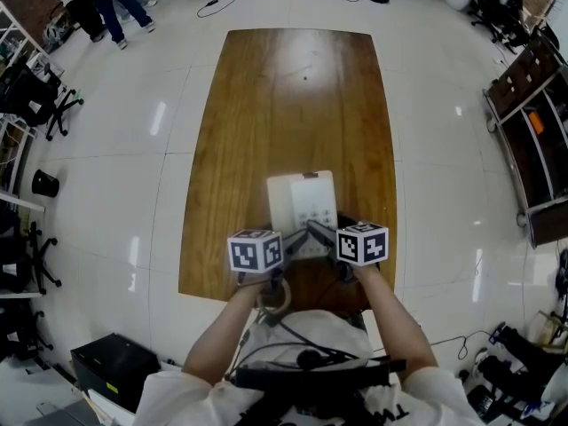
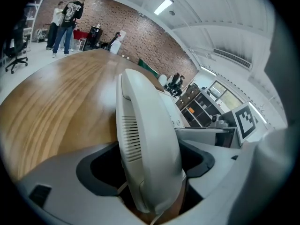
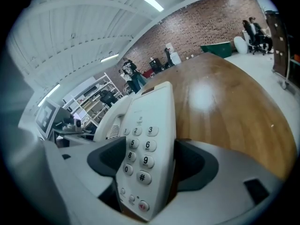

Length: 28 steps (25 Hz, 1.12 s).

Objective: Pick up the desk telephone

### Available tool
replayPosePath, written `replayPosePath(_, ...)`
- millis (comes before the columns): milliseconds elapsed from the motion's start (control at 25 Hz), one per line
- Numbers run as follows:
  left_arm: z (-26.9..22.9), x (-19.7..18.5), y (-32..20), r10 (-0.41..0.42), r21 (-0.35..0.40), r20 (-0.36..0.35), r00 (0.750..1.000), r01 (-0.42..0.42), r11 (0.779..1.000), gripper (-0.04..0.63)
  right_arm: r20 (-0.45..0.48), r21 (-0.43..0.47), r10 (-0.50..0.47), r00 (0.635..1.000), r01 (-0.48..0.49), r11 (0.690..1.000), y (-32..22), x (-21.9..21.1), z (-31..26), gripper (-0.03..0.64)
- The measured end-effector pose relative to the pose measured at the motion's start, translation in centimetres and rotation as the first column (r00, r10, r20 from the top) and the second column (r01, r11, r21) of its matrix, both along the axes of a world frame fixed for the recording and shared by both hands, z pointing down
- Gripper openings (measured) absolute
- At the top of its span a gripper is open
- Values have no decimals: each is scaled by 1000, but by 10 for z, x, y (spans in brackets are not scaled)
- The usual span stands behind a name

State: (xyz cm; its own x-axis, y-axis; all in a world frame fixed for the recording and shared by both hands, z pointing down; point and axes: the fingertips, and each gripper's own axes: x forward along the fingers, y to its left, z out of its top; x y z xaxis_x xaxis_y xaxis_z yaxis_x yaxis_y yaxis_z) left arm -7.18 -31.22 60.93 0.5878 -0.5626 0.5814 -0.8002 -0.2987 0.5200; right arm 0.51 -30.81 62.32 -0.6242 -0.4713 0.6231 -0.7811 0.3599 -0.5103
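Observation:
A white desk telephone [image 1: 302,204] lies near the front edge of the wooden table [image 1: 293,96]. My left gripper [image 1: 286,240] is at its near left corner. In the left gripper view the handset [image 2: 145,125] stands between the jaws of the left gripper [image 2: 150,165], with dark gaps showing on both sides. My right gripper [image 1: 323,236] is at the near right corner. In the right gripper view, the right gripper [image 3: 150,172] has its jaws spread wide around the keypad side of the phone [image 3: 146,139], not pressing on it.
The phone's cord [image 1: 273,295] coils off the table's front edge by my arms. Office chairs [image 1: 40,100] and people [image 1: 106,7] stand far left. A dark shelf unit [image 1: 532,140] lines the right wall. A black box [image 1: 111,366] sits on the floor at lower left.

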Motion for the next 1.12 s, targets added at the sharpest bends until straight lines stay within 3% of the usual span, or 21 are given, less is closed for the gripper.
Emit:
replayPosePath(320,-9,-4,0,-73,61,-8,997,73,995,359,8,26,28,1000,-28,999,0,3,-2,332)
replayPosePath(720,-16,-6,4,-107,89,-28,994,109,990,343,23,58,93,995,-94,994,5,12,-3,318)
replayPosePath(1120,-65,-15,4,-139,209,-44,989,145,967,339,73,170,91,993,-102,980,1,3,-51,318)
